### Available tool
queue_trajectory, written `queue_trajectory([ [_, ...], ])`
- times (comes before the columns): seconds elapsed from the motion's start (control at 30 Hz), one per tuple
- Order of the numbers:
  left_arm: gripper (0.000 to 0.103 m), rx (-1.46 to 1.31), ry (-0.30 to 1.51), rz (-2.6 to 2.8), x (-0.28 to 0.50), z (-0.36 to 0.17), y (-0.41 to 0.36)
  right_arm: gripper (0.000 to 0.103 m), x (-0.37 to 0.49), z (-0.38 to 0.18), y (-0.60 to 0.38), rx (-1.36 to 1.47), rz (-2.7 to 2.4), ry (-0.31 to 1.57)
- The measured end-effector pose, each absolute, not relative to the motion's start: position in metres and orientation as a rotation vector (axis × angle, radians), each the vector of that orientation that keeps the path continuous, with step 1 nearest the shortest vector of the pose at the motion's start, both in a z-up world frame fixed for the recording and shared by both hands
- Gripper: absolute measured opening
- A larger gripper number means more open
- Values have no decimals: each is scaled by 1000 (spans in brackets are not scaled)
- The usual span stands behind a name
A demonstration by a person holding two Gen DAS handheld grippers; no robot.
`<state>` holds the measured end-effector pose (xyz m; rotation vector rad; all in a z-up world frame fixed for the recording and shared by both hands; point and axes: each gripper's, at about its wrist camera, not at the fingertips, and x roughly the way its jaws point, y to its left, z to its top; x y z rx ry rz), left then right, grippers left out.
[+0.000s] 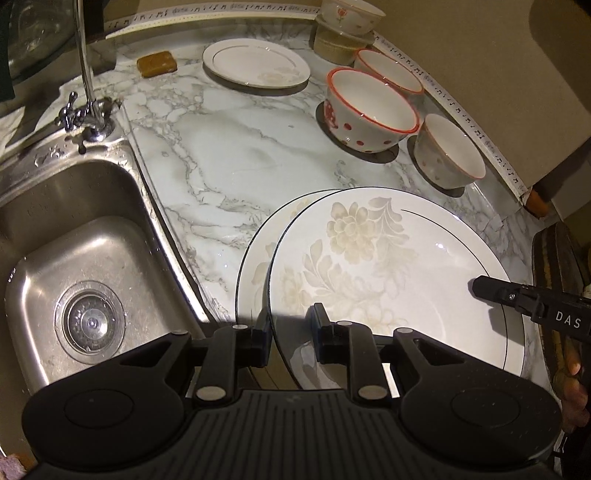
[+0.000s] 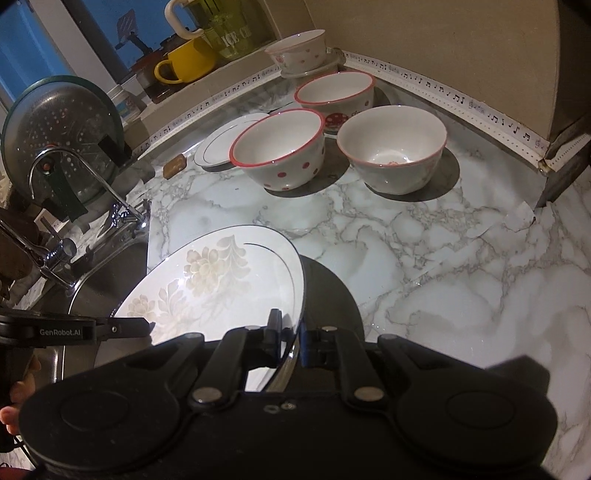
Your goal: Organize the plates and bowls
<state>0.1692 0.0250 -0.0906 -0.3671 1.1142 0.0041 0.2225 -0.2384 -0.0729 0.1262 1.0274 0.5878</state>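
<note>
Both grippers hold the same floral plate (image 1: 388,266) by opposite edges, above the marble worktop (image 1: 229,155). The left gripper (image 1: 290,332) has its fingers (image 1: 260,332) pinching the plate's near rim, one finger on each face. In the right wrist view the right gripper (image 2: 290,332) has its fingers (image 2: 274,325) pressed nearly together on the rim on the other side, and the plate tilts, its far edge higher than the held edge. Directly under it lies a second plate (image 1: 255,258) of the same pattern, showing as a crescent on the left of the held one; whether the two touch cannot be told.

A third plate (image 1: 256,62) lies flat at the back of the worktop, well apart from the pair, with a brown sponge (image 1: 157,63) just beside it. To the right of it stand three bowls: a red-rimmed polka-dot bowl (image 1: 369,110) nearest the middle, another red-rimmed bowl (image 1: 388,70) behind it, and a paler bowl (image 1: 448,151) close to the wall strip. In the back corner a small flowered bowl (image 1: 349,16) sits on top of other crockery.

The steel sink (image 1: 74,236) is to the left of the plates, with its tap (image 1: 86,110) behind it. In the right wrist view a yellow mug (image 2: 188,61) stands on the window ledge
</note>
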Motion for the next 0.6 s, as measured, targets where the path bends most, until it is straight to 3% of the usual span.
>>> queue_trajectory([
  [0.6, 20, -351, 1156, -17, 173, -104, 20, 8, 231, -76, -243, 136, 586, 1032],
])
